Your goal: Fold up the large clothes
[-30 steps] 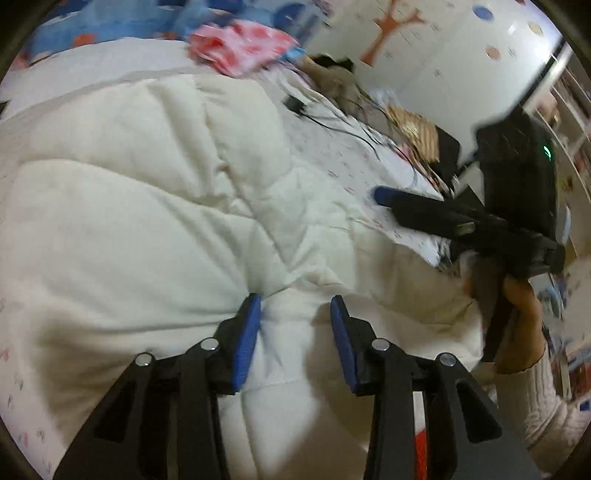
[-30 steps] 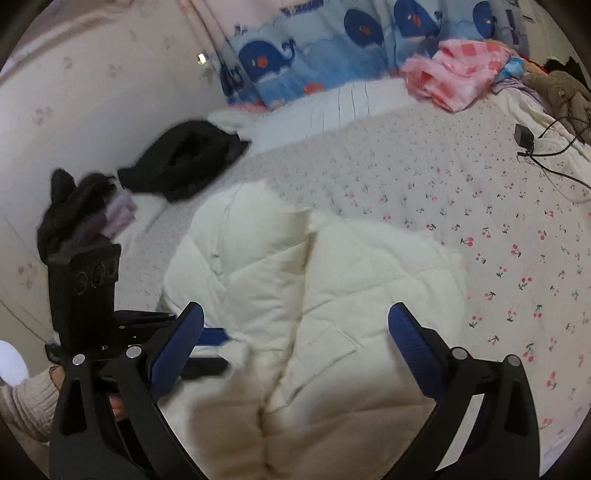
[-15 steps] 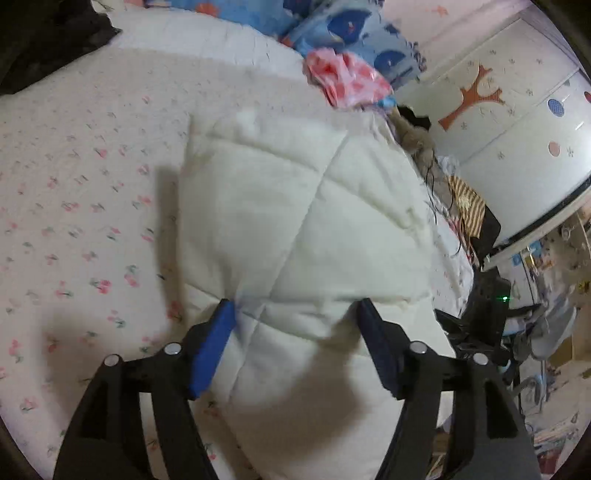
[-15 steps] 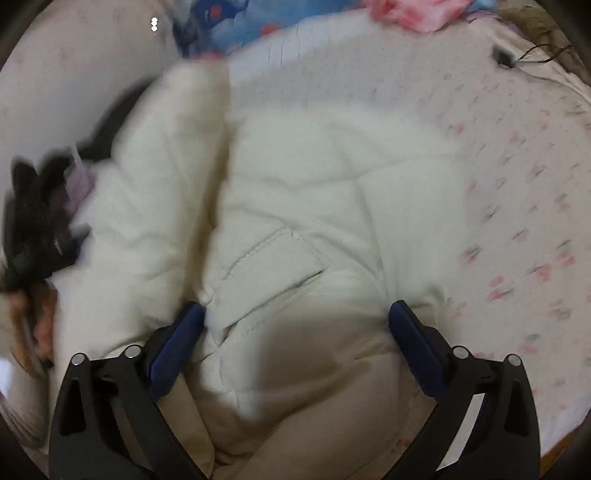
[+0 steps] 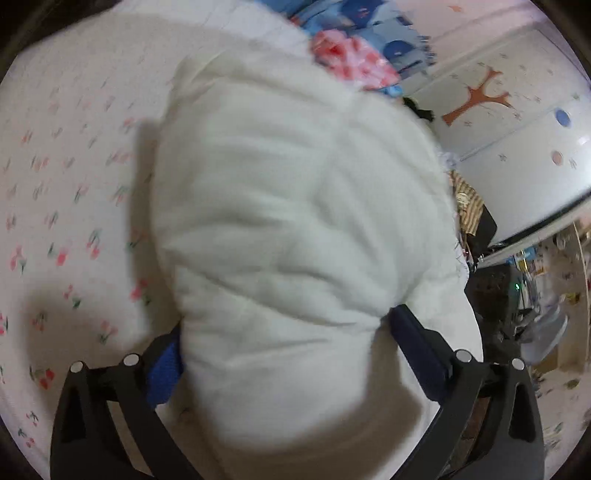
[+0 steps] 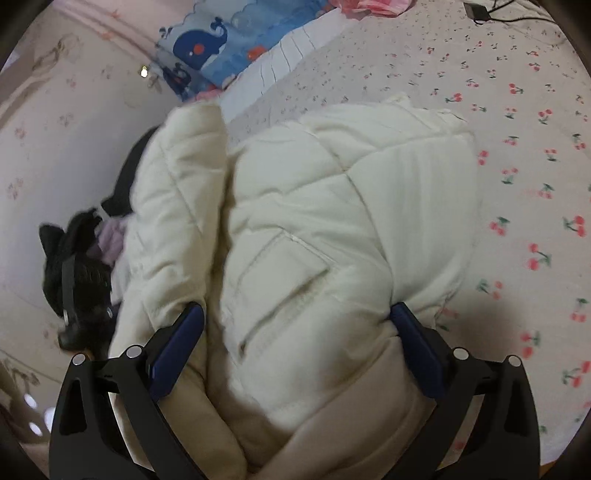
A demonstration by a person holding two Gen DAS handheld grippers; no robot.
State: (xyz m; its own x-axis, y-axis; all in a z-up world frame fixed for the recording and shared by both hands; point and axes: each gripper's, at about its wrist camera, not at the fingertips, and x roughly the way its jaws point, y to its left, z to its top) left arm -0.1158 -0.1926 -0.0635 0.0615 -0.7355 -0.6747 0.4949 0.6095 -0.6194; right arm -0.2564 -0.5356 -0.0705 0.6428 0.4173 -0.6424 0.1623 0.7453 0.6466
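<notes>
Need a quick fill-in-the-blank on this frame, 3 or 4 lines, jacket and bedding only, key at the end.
1. The quilted jacket is ____ in colour.
2. The bed sheet under it is printed with small red ____.
3. The blue pillowcase near the wall shows a ____.
4. Left of the jacket in the right wrist view lies a ____ garment.

Missing words: cream white; cherries; whale; black

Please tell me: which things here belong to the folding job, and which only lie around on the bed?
Job: cream quilted jacket, left gripper (jaws opening), right gripper.

Lying about: pink checked cloth, whale-print blanket, black garment, charger cable.
</notes>
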